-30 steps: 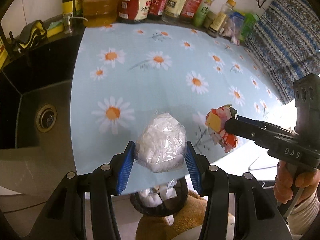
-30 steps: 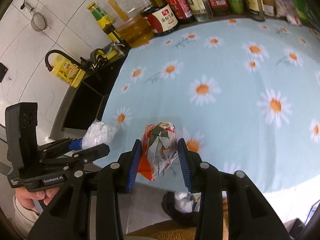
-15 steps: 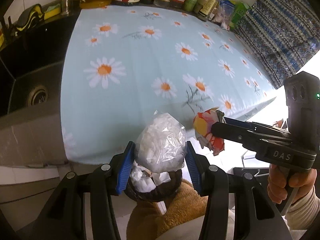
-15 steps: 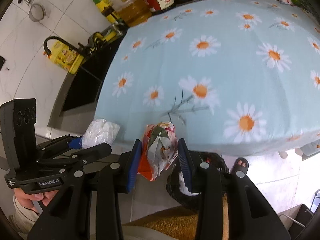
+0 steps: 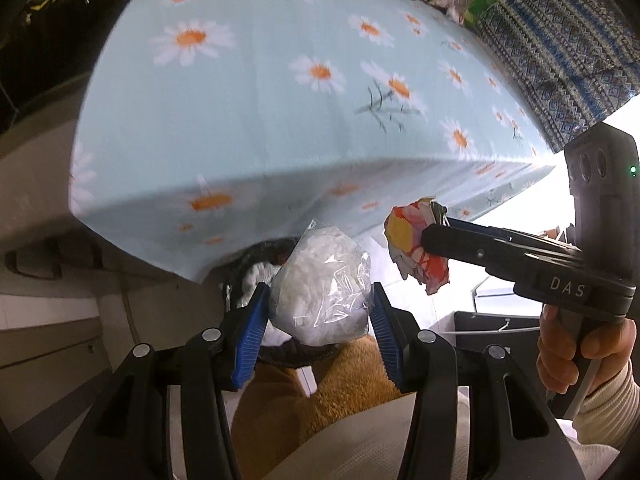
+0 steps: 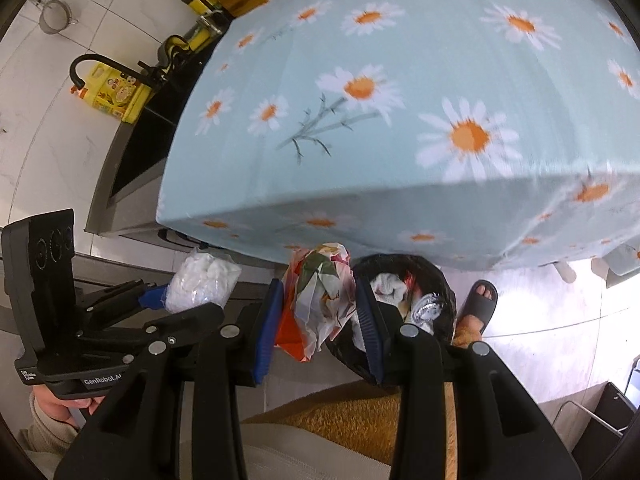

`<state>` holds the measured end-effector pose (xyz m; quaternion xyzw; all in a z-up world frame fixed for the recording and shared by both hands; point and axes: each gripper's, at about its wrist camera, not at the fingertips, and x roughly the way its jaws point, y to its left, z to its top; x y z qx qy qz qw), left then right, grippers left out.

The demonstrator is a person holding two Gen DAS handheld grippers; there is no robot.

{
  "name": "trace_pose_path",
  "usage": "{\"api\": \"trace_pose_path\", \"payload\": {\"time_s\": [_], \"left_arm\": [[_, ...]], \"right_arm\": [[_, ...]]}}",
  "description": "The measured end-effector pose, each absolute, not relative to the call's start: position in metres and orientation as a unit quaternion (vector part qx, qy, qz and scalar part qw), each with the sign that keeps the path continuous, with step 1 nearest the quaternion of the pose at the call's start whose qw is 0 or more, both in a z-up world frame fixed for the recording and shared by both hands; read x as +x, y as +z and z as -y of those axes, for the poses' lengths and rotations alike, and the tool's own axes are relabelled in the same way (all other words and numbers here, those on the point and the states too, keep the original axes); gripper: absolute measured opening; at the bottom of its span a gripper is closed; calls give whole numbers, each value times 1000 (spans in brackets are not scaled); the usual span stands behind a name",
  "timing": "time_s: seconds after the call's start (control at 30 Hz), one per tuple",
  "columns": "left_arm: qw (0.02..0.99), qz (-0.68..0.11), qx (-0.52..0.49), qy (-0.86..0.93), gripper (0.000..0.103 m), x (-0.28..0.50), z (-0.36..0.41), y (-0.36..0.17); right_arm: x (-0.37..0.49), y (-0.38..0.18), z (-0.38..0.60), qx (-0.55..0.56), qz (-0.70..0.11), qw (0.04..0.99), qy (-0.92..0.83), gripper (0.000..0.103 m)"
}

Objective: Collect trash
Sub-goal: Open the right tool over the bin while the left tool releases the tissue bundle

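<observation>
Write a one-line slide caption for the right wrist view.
Right gripper carries a crumpled colourful wrapper beside the black trash bin, left gripper holding a clear bag.

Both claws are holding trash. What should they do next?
Probably ease both claws a little further over the black bin and then open. The left gripper holds the white bag and the right gripper holds the colourful wrapper, both already off the table, with the open bin just below.

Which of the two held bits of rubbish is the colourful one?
The crumpled wrapper in the right gripper, red and orange; the left gripper's bag is white.
</observation>
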<state>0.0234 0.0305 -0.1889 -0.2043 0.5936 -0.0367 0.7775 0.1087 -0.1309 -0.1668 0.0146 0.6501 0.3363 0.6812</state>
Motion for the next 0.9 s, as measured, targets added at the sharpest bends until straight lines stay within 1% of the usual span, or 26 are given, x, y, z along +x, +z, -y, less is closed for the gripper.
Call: {"api": "trace_pose_path", "payload": {"time_s": [0.3,0.57,0.67,0.7,0.77,0.9], "left_arm": [[744,-635,-207,-36,48,19,-15,-232],[725,-658,-201,-40,48,19,-11,-251],[721,-662,-199,-41,49,21,-10,-255],[720,-664,-198,-39,49,23,-10,-256],[717,-668,-195,-32,53,25,-11,-258],[717,-668,-197,-32,53,28,-13,-257]], "right_arm": [[104,-202,150,13,-682,659,317,39],[103,-220,155,15,-700,644,308,39],[101,-225,155,18,-706,640,304,40],[100,-226,155,19,-708,638,303,42],[98,-229,152,23,-713,633,301,44],[99,-233,150,31,-718,627,302,46]]}}
